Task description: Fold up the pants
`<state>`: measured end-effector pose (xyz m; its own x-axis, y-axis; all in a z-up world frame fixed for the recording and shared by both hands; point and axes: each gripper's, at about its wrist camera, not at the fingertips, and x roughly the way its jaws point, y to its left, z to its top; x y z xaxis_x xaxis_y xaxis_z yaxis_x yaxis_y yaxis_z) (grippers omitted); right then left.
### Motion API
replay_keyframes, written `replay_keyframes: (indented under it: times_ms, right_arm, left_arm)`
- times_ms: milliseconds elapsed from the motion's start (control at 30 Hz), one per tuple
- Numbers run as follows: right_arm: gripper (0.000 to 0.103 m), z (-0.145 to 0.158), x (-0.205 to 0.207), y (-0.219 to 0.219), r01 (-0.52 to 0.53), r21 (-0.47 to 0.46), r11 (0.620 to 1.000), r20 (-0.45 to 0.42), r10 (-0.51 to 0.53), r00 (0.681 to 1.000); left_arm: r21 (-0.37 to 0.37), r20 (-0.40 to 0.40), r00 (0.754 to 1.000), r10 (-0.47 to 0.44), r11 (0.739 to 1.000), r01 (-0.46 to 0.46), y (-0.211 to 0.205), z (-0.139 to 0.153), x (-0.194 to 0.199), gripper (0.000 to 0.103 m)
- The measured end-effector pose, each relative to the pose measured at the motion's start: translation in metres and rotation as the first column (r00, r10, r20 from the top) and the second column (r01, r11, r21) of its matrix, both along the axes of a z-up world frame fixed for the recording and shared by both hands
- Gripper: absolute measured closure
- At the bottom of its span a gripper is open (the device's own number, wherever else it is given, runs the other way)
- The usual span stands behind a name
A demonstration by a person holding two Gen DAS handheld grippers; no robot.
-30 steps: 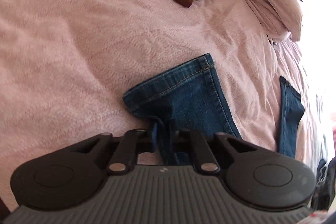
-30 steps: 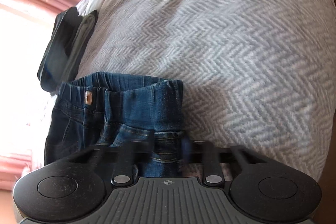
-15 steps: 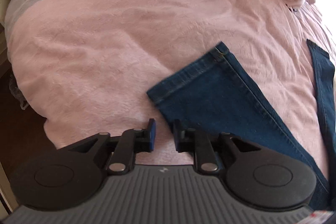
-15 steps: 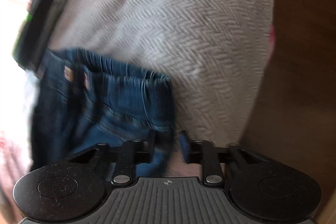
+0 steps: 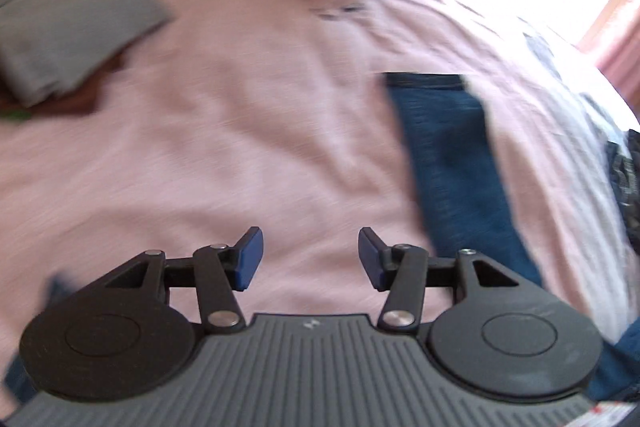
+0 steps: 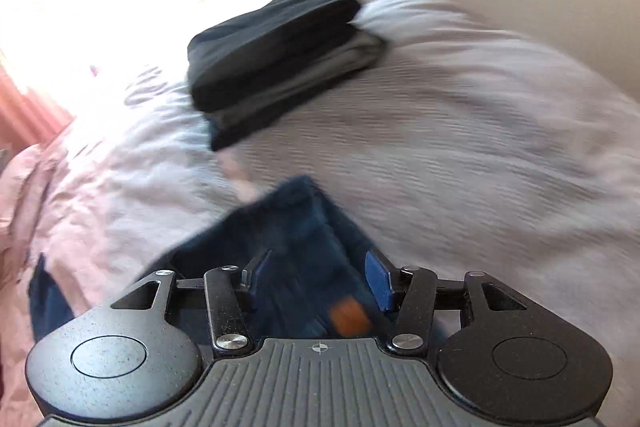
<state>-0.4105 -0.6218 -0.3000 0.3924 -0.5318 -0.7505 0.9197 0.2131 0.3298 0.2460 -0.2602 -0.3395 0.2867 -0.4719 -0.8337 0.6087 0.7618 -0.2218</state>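
Bedding fills both views: a pink bedspread [image 5: 240, 131] under our left gripper and a pale grey herringbone blanket [image 6: 480, 155] under our right. Both pictures are smeared with motion blur, where a second ago they were sharp.

Compared with the earlier frames, both claws have let go. A second ago our left gripper [image 5: 310, 257] was clenched on a denim leg hem and our right gripper [image 6: 316, 277] on the waistband; half a second ago their jaws stood only slightly apart. Now both are spread wide with nothing between the blue pads. The left one hangs over bare pink cloth, the right one over denim.

The jeans [image 5: 452, 163] lie flat on the bed. In the left view, one dark blue leg runs as a long strip from its hem near the middle of the picture down to the lower right, just beside our claw. In the right view, the upper part of the jeans lies directly below the open jaws, with a small orange-brown patch [image 6: 348, 317] on it.

A stack of folded dark clothes [image 6: 280, 63] sits on the grey blanket beyond the jeans. A folded grey garment [image 5: 68, 27] lies at the upper left of the pink bedspread.
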Motion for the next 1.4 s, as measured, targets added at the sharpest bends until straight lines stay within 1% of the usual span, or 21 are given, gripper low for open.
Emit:
replay_keyframes:
  times_ms: [167,300,367,433,500,567,600,633,700,767,833,933,967,1000,1067,1100,1167,1233,1267,1333,1400]
  right_arm:
    - [0.055,-0.043,0.028,-0.062,-0.073,0.024,0.997,-0.009,0.073,0.997]
    - [0.055,-0.070,0.027,-0.088,-0.061,0.081,0.995,0.012,0.061,0.998]
    - [0.055,-0.082,0.027,-0.099,-0.057,0.110,0.992,0.032,0.054,0.998]
    - [0.096,-0.086,0.027,-0.101,-0.078,0.110,0.991,0.053,0.073,0.996]
    - [0.100,-0.084,0.024,-0.099,-0.069,0.095,0.993,0.032,0.066,0.997]
    - [0.101,-0.083,0.016,-0.095,-0.043,0.086,0.995,0.066,0.037,0.997]
    - [0.101,-0.081,0.013,-0.092,-0.026,0.079,0.997,0.074,0.020,0.997]
    - [0.102,-0.080,0.012,-0.090,-0.009,0.071,0.997,0.077,0.003,0.997]
    - [0.102,-0.072,0.012,-0.083,0.026,0.045,0.999,0.070,-0.029,0.997]
    - [0.102,-0.061,0.010,-0.078,0.055,0.015,0.998,0.072,-0.056,0.996]
    - [0.102,-0.046,0.004,-0.072,0.092,-0.015,0.996,0.085,-0.091,0.992]
    - [0.103,-0.022,-0.013,-0.063,0.173,-0.064,0.983,0.098,-0.166,0.981]
    - [0.103,-0.017,-0.020,-0.060,0.215,-0.075,0.974,0.111,-0.206,0.972]
    - [0.102,-0.013,-0.028,-0.059,0.265,-0.073,0.962,0.135,-0.253,0.958]
    - [0.102,-0.015,-0.032,-0.065,0.302,-0.011,0.953,0.155,-0.297,0.942]
    - [0.102,-0.017,-0.027,-0.069,0.320,0.009,0.947,0.108,-0.319,0.942]
    - [0.100,-0.024,-0.016,-0.076,0.310,0.038,0.950,0.031,-0.311,0.950]
    - [0.090,-0.030,-0.003,-0.080,0.300,0.057,0.952,-0.049,-0.298,0.953]
    - [0.085,-0.031,0.001,-0.079,0.291,0.056,0.955,-0.065,-0.287,0.956]
    - [0.065,-0.036,0.006,-0.075,0.277,0.059,0.959,-0.072,-0.272,0.960]
    - [0.063,-0.042,0.004,-0.068,0.285,0.077,0.956,-0.059,-0.281,0.958]
  left_arm:
    - [-0.031,-0.011,0.993,-0.117,0.993,0.117,-0.081,-0.018,0.003,0.053]
    - [-0.039,-0.028,0.991,-0.134,0.990,0.133,-0.108,-0.033,0.016,0.036]
    - [-0.045,-0.051,0.992,-0.117,0.992,0.115,-0.116,-0.043,0.025,0.035]
    - [-0.042,-0.080,0.993,-0.085,0.996,0.081,-0.122,-0.054,0.037,0.035]
    - [-0.049,-0.096,0.994,-0.055,0.998,0.051,-0.129,-0.064,0.048,0.035]
    - [-0.056,-0.115,0.993,-0.021,0.998,0.015,-0.139,-0.075,0.062,0.039]
    - [-0.066,-0.124,0.992,-0.016,0.998,0.008,-0.145,-0.079,0.066,0.050]
    - [-0.086,-0.128,0.991,-0.030,0.996,0.019,-0.150,-0.081,0.069,0.079]
    - [-0.110,-0.117,0.990,-0.083,0.992,0.070,-0.161,-0.076,0.068,0.100]
    - [-0.143,-0.056,0.990,-0.128,0.983,0.119,-0.160,-0.057,0.063,0.101]
    - [-0.273,0.044,0.993,-0.110,0.955,0.117,-0.133,-0.018,0.064,0.101]
    - [-0.376,0.109,0.992,0.059,0.926,-0.014,-0.075,0.025,0.086,0.098]
    - [-0.376,0.083,0.992,0.093,0.925,-0.055,-0.057,0.026,0.096,0.096]
    - [-0.319,0.076,0.991,0.108,0.944,-0.078,-0.047,0.021,0.101,0.087]
    - [-0.087,0.154,0.971,0.185,0.981,-0.173,-0.043,0.003,0.104,0.076]
    - [-0.038,0.147,0.969,0.199,0.980,-0.195,-0.040,-0.008,0.106,0.074]
    - [-0.024,0.055,0.974,0.220,0.975,-0.219,-0.034,-0.031,0.109,0.070]
    - [-0.024,0.003,0.967,0.253,0.967,-0.253,-0.032,-0.043,0.103,0.069]
    - [-0.038,-0.020,0.970,0.243,0.969,-0.244,-0.028,-0.048,0.097,0.068]
    - [-0.041,-0.049,0.979,0.200,0.979,-0.202,-0.036,-0.056,0.088,0.063]
    - [-0.055,-0.070,0.985,0.157,0.985,-0.161,-0.047,-0.060,0.082,0.055]
